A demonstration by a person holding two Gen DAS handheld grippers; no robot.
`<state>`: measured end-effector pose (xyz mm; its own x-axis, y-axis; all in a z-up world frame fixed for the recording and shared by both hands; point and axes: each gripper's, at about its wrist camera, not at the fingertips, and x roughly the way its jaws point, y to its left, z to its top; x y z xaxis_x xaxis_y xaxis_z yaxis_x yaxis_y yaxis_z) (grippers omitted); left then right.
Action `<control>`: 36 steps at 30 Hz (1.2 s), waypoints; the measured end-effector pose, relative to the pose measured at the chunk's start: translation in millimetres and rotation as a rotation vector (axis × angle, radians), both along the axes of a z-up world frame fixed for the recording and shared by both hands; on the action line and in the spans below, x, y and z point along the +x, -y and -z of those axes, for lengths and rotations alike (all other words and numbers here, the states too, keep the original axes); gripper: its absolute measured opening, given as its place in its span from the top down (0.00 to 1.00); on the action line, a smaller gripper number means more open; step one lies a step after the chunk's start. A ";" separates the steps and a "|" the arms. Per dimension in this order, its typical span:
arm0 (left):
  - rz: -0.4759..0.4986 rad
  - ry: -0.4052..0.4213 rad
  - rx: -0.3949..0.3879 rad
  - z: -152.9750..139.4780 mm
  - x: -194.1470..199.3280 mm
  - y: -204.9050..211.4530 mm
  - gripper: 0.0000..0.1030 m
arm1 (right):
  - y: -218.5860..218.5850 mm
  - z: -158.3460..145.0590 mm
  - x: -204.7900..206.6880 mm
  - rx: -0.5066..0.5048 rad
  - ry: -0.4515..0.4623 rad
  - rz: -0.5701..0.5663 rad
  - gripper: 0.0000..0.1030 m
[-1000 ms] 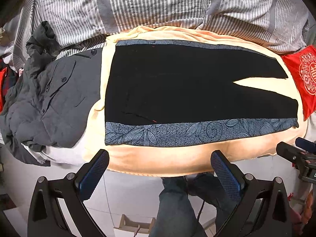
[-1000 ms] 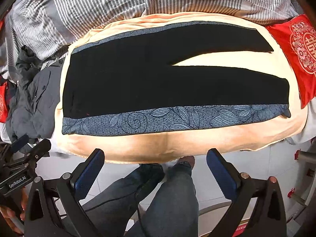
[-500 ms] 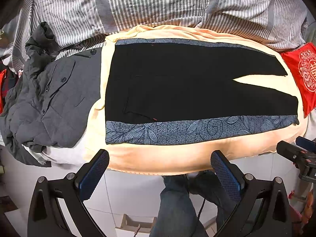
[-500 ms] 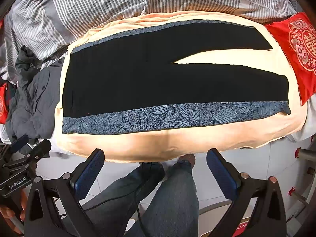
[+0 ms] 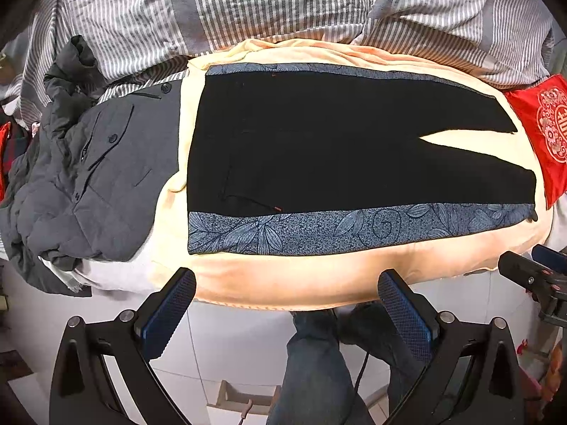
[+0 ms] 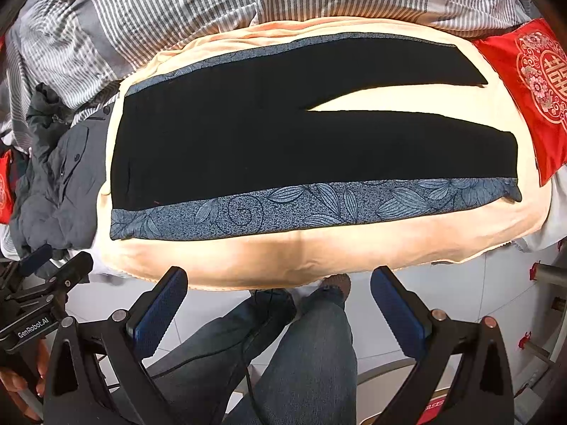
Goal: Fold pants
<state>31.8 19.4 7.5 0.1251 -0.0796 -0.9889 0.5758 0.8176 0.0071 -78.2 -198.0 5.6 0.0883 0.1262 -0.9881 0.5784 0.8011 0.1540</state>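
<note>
Black pants [image 5: 319, 141] with blue leaf-patterned side bands lie flat on a peach blanket [image 5: 283, 279], waist to the left, legs spread apart to the right. They also show in the right wrist view [image 6: 283, 134]. My left gripper [image 5: 287, 304] is open and empty, held above the floor before the blanket's near edge. My right gripper [image 6: 280, 297] is open and empty, likewise short of the near edge. Neither touches the pants.
A grey jacket pile [image 5: 88, 170] lies left of the blanket. A striped duvet [image 5: 283, 3] lies behind. A red cushion [image 5: 542, 134] sits at the right. The person's jeans-clad legs [image 6: 301, 354] stand on the white tiled floor below.
Both grippers have drifted slightly; the bed and pants sit a little lower in the right wrist view. The pants lie unchanged and both grippers stay open.
</note>
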 end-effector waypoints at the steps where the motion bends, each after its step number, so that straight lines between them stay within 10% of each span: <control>1: 0.001 -0.002 0.001 0.8 -0.7 0.5 0.00 | -0.2 0.6 -0.6 0.001 -0.001 0.001 0.00; 36: -0.098 -0.058 -0.017 39.0 33.2 -7.1 0.00 | 19.1 35.9 -3.9 0.122 0.001 0.115 0.00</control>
<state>65.0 26.5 -31.4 0.0757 -0.0870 -0.9933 0.4923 0.8695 -0.0386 -82.1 -217.1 -30.3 0.1101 0.2341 -0.9660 0.6651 0.7048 0.2466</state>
